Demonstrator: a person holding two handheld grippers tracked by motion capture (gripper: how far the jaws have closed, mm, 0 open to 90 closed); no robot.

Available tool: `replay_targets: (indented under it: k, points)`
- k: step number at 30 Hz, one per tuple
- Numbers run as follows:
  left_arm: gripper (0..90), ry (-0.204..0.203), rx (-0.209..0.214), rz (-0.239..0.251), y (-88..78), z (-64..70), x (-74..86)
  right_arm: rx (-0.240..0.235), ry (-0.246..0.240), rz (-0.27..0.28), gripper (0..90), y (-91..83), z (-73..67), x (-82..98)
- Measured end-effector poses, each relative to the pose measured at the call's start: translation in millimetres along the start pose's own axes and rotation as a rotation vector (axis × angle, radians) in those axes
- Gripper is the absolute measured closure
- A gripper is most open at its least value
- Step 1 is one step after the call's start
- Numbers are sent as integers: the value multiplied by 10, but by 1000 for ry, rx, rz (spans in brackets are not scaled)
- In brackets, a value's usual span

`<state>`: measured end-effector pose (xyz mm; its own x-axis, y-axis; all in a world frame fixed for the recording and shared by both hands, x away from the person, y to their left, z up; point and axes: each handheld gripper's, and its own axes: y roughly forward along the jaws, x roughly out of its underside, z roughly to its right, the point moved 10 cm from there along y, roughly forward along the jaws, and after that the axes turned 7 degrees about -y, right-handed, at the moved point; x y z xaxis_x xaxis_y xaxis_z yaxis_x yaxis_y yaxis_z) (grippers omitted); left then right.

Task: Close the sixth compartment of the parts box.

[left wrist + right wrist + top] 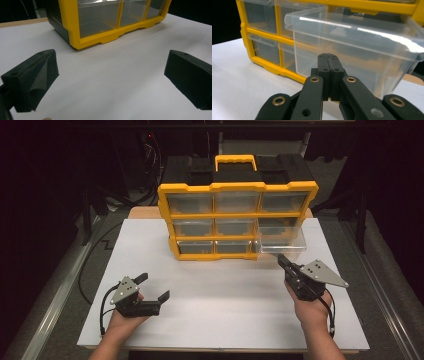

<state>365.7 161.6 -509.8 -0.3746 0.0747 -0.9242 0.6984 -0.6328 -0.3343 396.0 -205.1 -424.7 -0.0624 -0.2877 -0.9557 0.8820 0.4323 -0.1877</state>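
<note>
Clear drawer, close up, meets the right gripper's closed tips.

yellow organiser, clear drawer, white tabletop
</note>
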Motion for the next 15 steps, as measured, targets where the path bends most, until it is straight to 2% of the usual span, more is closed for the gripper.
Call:
replay_targets:
  k: [9, 15]
  points:
    - [3, -1, 0, 0, -2, -3, -1, 12, -3, 26, 900, -28, 39, -141]
    - [3, -2, 0, -1, -6, -7, -1, 18, -1, 23, 900, -15, 56, -173]
